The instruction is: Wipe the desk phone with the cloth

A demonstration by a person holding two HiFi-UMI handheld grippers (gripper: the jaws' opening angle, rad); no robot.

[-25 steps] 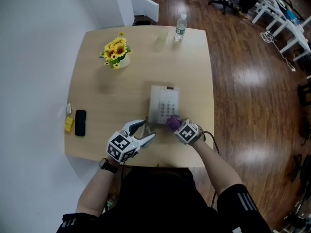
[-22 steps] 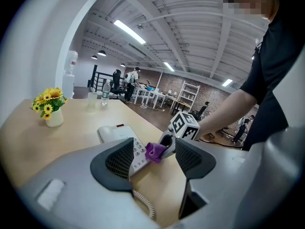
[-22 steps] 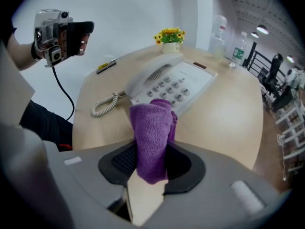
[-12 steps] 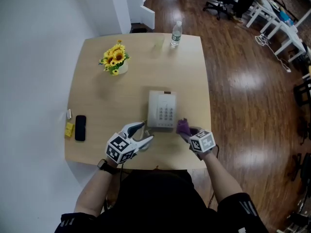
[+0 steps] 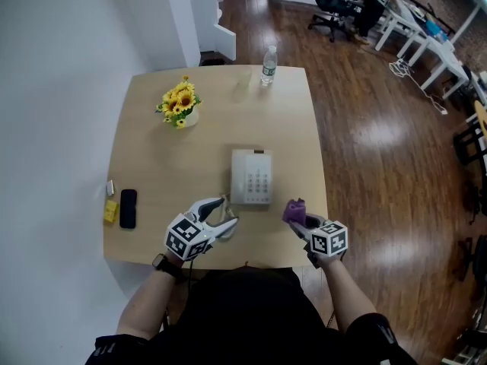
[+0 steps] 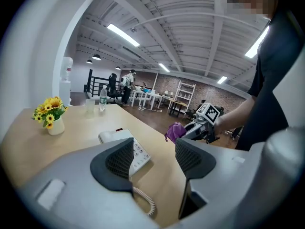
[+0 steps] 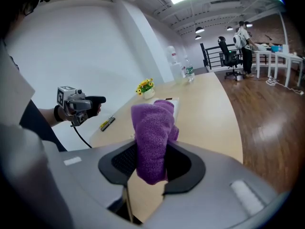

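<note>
The white desk phone [image 5: 252,176] lies flat in the middle of the wooden table [image 5: 152,158]. My right gripper [image 5: 300,218] is near the table's front right corner, to the right of the phone and apart from it, shut on a bunched purple cloth [image 5: 294,211]. In the right gripper view the cloth [image 7: 152,137] stands up between the jaws. My left gripper [image 5: 225,222] hovers open just in front of the phone's near left corner, with nothing between its jaws. The left gripper view shows the phone [image 6: 125,144] ahead and the cloth [image 6: 174,130] beyond it.
A pot of sunflowers [image 5: 181,97] stands at the back left; a water bottle [image 5: 268,65] and a clear cup [image 5: 242,82] stand at the far edge. A black handset [image 5: 128,207] and a yellow item [image 5: 111,211] lie at the left edge. The coiled phone cord [image 6: 145,202] trails toward me.
My right gripper has carried the cloth off the phone's front edge, rightward and toward me, to the table's front right corner. The left gripper has stayed about where it was.
</note>
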